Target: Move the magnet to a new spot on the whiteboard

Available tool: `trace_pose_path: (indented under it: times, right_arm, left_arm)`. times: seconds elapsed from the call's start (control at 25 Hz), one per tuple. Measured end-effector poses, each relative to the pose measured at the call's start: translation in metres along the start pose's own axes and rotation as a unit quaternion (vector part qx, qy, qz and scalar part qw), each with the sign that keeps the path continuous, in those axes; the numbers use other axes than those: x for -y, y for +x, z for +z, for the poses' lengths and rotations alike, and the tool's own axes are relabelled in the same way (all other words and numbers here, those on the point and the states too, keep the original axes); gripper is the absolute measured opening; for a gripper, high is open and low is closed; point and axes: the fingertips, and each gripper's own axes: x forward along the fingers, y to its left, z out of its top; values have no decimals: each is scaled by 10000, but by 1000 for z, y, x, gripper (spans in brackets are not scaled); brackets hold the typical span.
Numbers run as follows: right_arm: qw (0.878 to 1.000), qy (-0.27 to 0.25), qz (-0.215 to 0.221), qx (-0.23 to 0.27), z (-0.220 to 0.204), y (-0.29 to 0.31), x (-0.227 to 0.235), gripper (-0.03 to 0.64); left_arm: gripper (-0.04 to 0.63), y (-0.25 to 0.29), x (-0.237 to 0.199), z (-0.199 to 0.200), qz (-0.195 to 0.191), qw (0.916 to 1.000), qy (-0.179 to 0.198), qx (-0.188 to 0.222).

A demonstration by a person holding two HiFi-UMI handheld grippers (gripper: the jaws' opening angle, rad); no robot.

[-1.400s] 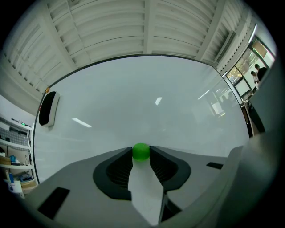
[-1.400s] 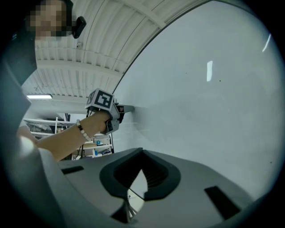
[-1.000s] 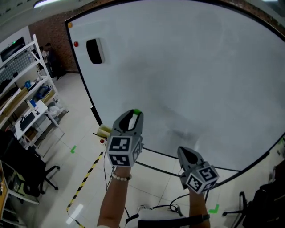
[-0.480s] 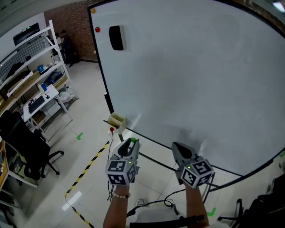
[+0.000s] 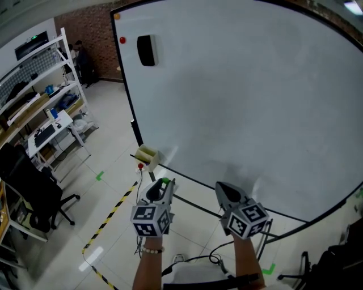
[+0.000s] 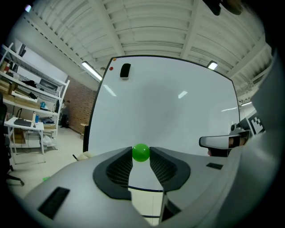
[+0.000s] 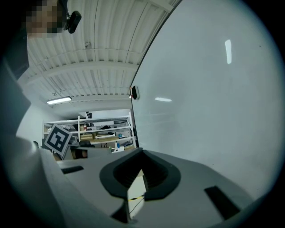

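Note:
A small green ball-shaped magnet (image 6: 141, 152) sits pinched between the tips of my left gripper (image 6: 141, 156), which is shut on it. In the head view this gripper (image 5: 163, 184) hangs low, just below the whiteboard's (image 5: 249, 96) bottom edge, with the green magnet (image 5: 165, 181) at its tip and clear of the board. My right gripper (image 5: 221, 188) is beside it on the right, jaws shut and empty; in its own view the tips (image 7: 141, 153) meet, with the board close on the right.
A black eraser (image 5: 146, 50), a red magnet (image 5: 122, 40) and an orange magnet (image 5: 117, 16) stick at the board's upper left corner. A yellowish block (image 5: 147, 154) and a red dot (image 5: 140, 166) lie at the lower left edge. Shelves (image 5: 39, 107) and a chair (image 5: 34, 198) stand at left.
My left gripper has dropped with the green magnet from in front of the board's lower part to below its bottom edge. The right gripper shifted a little. The head view swung left.

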Motion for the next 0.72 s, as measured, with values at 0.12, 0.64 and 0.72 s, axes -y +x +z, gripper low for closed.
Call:
trace_pose_path:
  times: [0.12,0.64,0.72]
  right_arm:
    - [10000,8,-30,3,1,1,0,6]
    - [9999,32,-93,91,5,-2,6,6]
    - [9999,26,-88,69,6,-1,4,8]
  left_arm:
    - [124,4,2,2,-66,10000,33,-23]
    - [123,13,14,9,-230,9997,84,33]
    - [123,13,14,9,-236,9997,60,30]
